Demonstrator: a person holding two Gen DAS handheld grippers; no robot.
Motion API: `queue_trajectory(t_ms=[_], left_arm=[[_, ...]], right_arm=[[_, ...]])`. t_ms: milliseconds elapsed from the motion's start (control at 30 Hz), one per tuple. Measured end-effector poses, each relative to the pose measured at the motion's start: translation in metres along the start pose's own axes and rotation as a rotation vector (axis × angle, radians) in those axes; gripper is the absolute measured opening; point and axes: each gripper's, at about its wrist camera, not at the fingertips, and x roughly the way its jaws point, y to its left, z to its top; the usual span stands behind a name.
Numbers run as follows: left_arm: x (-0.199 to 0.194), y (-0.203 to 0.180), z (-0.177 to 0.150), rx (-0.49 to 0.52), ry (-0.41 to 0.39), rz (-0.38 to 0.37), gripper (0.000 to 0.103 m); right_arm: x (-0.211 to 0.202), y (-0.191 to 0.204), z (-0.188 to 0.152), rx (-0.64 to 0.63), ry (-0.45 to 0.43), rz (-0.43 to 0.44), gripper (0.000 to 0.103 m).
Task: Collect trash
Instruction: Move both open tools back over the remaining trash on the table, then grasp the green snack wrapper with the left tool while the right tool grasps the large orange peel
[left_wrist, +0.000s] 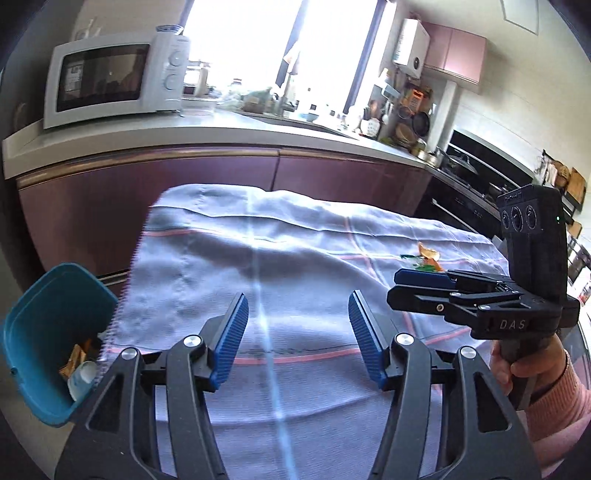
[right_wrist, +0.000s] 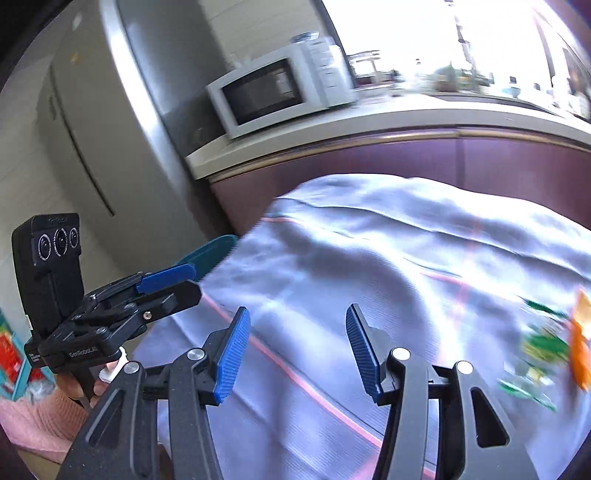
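Over a desk draped in a pale cloth (left_wrist: 266, 258) with thin pink stripes, both grippers hover with nothing between their blue pads. Seen from its own camera, the left gripper (left_wrist: 298, 338) has its jaws spread wide above the near part of the cloth. The right gripper (right_wrist: 298, 350) is likewise spread apart. Trash (left_wrist: 424, 258), orange scraps and green wrapper bits, lies on the far right of the cloth, just beyond the right gripper's tips in the left view and off to the right of that gripper in its own view, where it is smeared by blur (right_wrist: 550, 350). A teal bin (left_wrist: 48, 332) sits at the desk's left edge, holding a few scraps; its lower part is hidden behind the left gripper. A white microwave (left_wrist: 114, 77) stands on the counter behind.
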Motion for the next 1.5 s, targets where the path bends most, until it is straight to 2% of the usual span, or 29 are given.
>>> queue_trajectory(t_ms=[233,500,967,1500], left_arm=[[0.055,-0.066,-0.004,0.069,0.102,-0.107,0.056],[0.106,-0.110,0.002,0.099,0.177,-0.146,0.056],[0.154,-0.153,0.011,0.137,0.241,-0.134,0.055],[0.169,-0.161,0.011,0.153,0.270,-0.113,0.054]], right_arm=[[-0.045,-0.079,-0.018,0.123,-0.065,-0.159,0.052],[-0.056,-0.126,-0.020,0.181,-0.094,-0.262,0.052],[-0.045,-0.158,-0.019,0.197,-0.055,-0.278,0.051],[-0.033,-0.167,-0.014,0.200,-0.013,-0.272,0.050]])
